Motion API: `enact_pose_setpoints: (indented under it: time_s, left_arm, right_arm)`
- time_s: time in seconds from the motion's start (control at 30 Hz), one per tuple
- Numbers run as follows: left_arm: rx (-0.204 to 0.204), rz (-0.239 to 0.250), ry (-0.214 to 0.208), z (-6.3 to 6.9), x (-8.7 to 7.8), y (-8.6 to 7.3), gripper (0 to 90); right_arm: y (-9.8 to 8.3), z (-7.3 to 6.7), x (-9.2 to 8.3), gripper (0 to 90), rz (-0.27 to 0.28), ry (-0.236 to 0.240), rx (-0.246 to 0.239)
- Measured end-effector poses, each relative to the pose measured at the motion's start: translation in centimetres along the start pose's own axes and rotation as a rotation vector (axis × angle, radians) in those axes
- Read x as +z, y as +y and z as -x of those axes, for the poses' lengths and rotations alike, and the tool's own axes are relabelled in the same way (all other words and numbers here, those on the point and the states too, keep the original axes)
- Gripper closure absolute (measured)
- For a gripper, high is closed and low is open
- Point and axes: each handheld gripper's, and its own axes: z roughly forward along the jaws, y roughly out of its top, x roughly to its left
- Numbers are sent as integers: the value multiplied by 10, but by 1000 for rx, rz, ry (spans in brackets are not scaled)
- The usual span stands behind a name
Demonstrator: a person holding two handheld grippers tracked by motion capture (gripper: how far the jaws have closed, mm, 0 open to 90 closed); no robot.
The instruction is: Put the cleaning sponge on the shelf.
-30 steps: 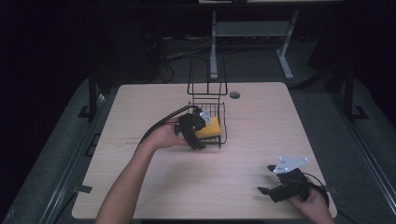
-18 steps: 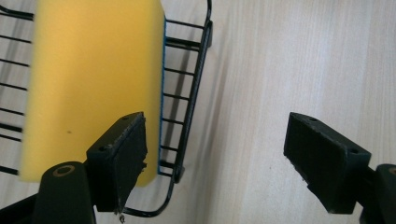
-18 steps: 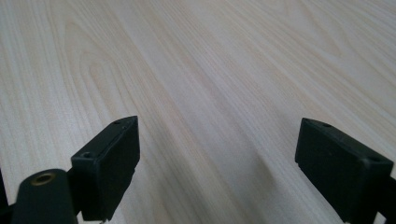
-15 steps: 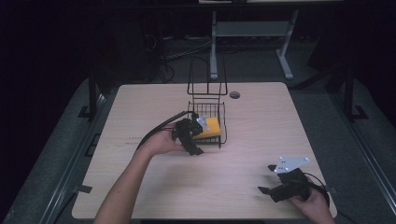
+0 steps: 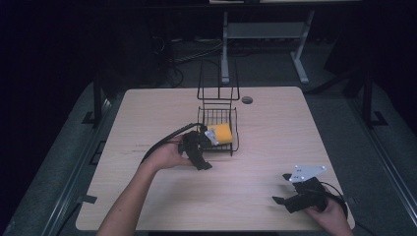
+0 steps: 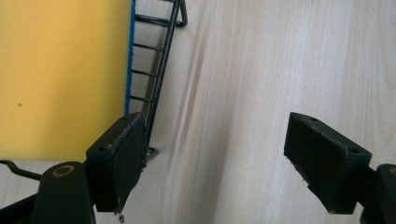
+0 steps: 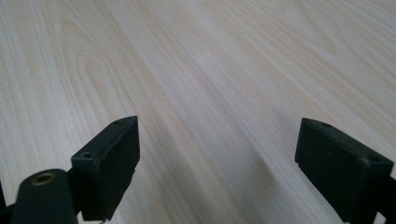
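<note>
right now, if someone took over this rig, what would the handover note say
Left gripper: open, nothing held, at the front edge of the wire basket.
Right gripper: open, empty, low over the bare table near its front right corner.
Yellow sponge: lying inside the wire basket; its blue edge faces the basket's wire side in the left gripper view.
Done: the sponge appears placed in the basket and released.
Left: probably just draw the left gripper clear.

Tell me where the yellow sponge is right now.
In the high view the yellow sponge lies inside the black wire basket near the table's middle, just beyond the open left gripper.
</note>
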Motion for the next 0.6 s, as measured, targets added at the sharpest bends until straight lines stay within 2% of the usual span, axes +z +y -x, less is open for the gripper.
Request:
enact_pose_setpoints:
  time_s: [0.33,0.6]
  left_arm:
    - [18,9,12,7,-6,0,202]
    - [8,16,0,15,-2,-8,202]
  right_arm:
    - [-1,0,0,137,-3,-1,0]
    - [-1,-1,1,137,-14,1,-5]
